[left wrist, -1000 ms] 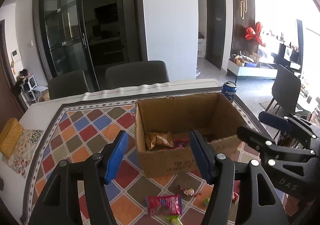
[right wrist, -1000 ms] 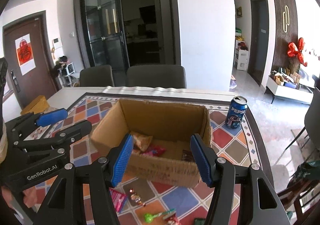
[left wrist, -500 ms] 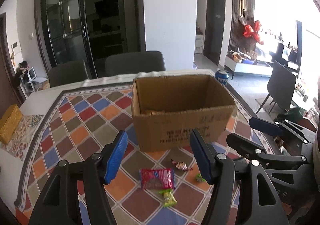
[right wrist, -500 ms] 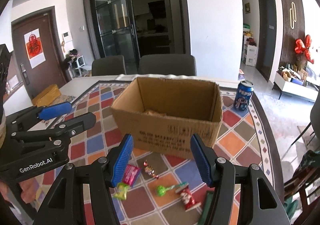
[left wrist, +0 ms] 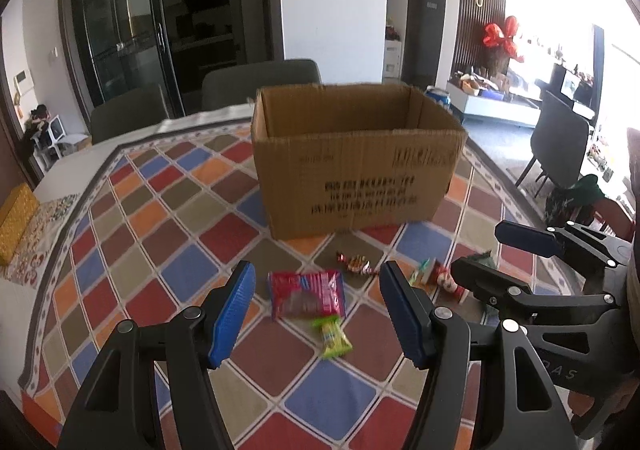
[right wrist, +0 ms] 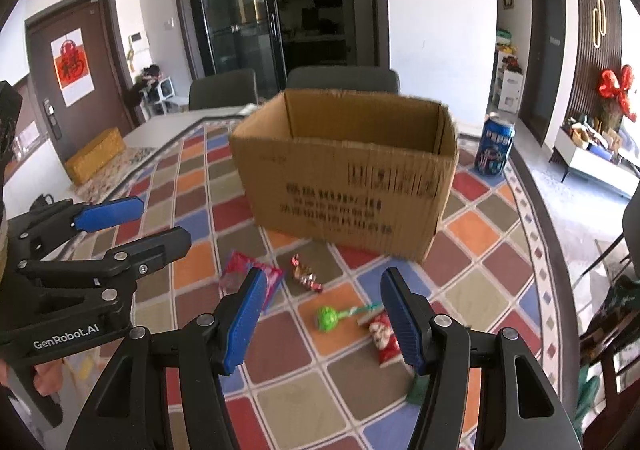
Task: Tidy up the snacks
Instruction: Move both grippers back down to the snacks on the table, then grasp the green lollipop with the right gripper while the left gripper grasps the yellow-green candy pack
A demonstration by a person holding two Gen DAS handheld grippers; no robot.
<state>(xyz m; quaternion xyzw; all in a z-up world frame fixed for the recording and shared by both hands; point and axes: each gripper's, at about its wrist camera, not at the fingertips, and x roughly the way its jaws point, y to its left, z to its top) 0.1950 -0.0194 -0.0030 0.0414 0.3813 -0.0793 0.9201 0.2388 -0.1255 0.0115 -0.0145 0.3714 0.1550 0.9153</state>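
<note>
Both grippers, left (left wrist: 316,310) and right (right wrist: 324,314), are sinking toward loose snacks, jaws released; pink packet (left wrist: 306,292), lollipop (right wrist: 330,317) are lying before the cardboard box (left wrist: 352,178), Pepsi can (right wrist: 494,146) standing beyond

1 box (right wrist: 344,178), 1 can (right wrist: 493,148), 2 chairs (right wrist: 344,78), approx. 6 snacks (right wrist: 336,315).

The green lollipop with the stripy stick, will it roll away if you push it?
Probably only a little. The green lollipop has a round head, so it could swivel, but its striped stick lies flat on the checkered tablecloth and should stop a full roll. It looks small and light, so a nudge would likely slide it.
</note>
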